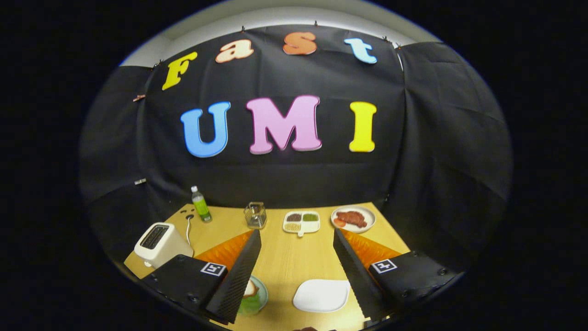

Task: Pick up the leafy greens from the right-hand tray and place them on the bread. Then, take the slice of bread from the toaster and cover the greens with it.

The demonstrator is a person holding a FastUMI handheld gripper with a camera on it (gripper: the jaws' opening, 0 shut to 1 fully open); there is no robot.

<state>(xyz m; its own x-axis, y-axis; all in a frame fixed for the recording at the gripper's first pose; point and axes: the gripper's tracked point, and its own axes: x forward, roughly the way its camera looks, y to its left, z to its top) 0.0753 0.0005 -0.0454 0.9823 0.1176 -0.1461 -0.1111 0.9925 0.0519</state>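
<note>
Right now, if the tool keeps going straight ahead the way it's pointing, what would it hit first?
Probably the divided dish beyond the open tool; only bare table lies between the fingers. Depth is unclear, so this is a guess.

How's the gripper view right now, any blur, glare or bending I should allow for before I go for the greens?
Gripper view: sharp, no motion blur. Strong fisheye bending curves the table edges and the booth wall. Light is even and soft; the white plate is bright, slightly washed out. The open gripper holds nothing; one finger partly hides the green plate. The toaster reads clearly.
</note>
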